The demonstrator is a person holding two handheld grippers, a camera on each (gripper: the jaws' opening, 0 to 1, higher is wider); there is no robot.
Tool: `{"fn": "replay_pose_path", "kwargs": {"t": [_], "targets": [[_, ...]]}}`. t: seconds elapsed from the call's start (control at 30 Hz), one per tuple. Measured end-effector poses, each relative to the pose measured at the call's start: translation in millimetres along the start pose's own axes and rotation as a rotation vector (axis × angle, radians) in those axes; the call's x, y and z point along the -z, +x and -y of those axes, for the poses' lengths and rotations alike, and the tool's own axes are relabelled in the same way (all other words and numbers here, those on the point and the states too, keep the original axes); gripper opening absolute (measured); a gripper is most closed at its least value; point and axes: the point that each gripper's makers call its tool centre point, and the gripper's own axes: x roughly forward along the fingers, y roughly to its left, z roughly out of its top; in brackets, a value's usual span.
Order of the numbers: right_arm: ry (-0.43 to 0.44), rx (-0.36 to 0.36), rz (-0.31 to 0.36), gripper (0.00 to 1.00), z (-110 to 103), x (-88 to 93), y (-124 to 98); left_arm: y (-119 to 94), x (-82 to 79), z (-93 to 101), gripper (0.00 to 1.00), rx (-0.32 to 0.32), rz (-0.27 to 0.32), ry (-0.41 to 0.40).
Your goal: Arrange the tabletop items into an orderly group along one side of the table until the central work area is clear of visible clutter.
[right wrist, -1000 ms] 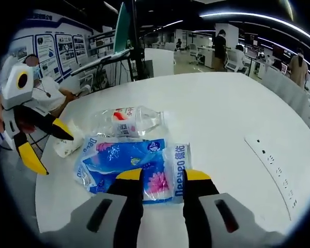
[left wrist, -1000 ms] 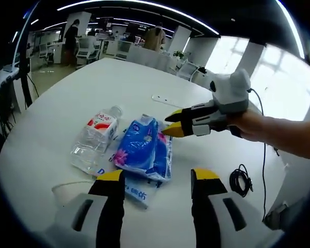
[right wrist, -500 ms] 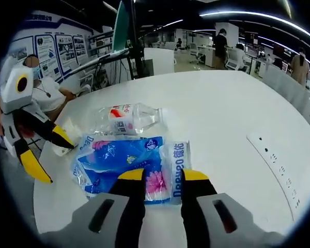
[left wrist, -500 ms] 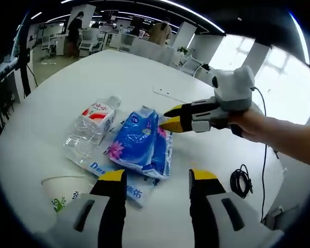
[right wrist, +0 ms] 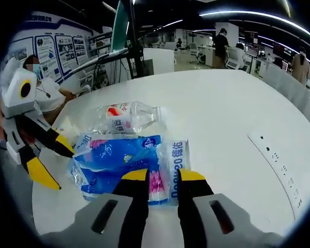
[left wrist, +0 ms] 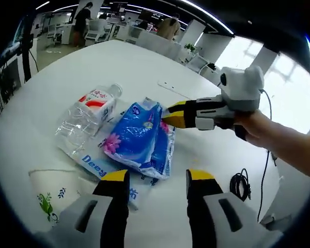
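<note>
At the centre of the left gripper view lies a blue tissue pack (left wrist: 139, 144), a soft plastic-wrapped bundle with pink flower prints, resting on the white table (left wrist: 82, 72). A flat clear wrapper (left wrist: 95, 164) with blue lettering pokes out from under its lower left edge. Just to the upper left of the pack, touching it, a crumpled clear water bottle (left wrist: 88, 116) with a red and white label lies on its side, cap toward the top of the frame. In the lower left corner sits a white paper cup (left wrist: 49, 194) with a green leaf print. The left gripper (left wrist: 157, 181) rises from the bottom edge with its yellow-tipped jaws spread wide and holding nothing, the pack's near end just above the gap. From the right side the right gripper (left wrist: 170, 114) reaches in, held by a hand (left wrist: 253, 126), its jaws nearly closed on the upper right edge of the pack; whether they actually pinch the wrapping I cannot tell. A coiled black cable (left wrist: 240, 183) lies at lower right, and a flush power strip (left wrist: 173, 89) sits in the table above the pack. In the right gripper view, the right gripper (right wrist: 163, 178) shows a narrow gap over the pack's (right wrist: 119, 163) edge, the bottle (right wrist: 125, 116) lies beyond it, and the left gripper (right wrist: 51, 160) hangs open at the left side.
</note>
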Motion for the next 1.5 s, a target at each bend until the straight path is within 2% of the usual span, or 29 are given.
{"fn": "replay_pose_path", "kwargs": {"t": [0.1, 0.4, 0.73, 1.0, 1.2, 1.5], "targets": [[-0.001, -0.002, 0.000, 0.16, 0, 0.3, 0, 3, -1.0, 1.0, 0.42, 0.008, 0.004, -0.033], [0.000, -0.006, -0.008, 0.09, -3, 3.2, 1, 11, 0.4, -2.0, 0.35, -0.003, 0.002, -0.057], [-0.004, -0.011, -0.001, 0.00, -1, 3.6, -2, 16, 1.9, -10.3, 0.23, -0.042, 0.001, -0.071], [0.022, -0.020, 0.006, 0.00, 0, 5.0, -8, 15, 3.0, -12.8, 0.10, -0.056, 0.002, -0.074], [0.035, -0.025, 0.013, 0.00, -2, 4.2, -12, 12, 5.9, -12.8, 0.06, -0.057, 0.004, -0.085], [0.059, -0.020, 0.041, 0.00, -7, -5.4, -26, 6, 1.5, -11.2, 0.01, -0.040, 0.024, -0.078]]}}
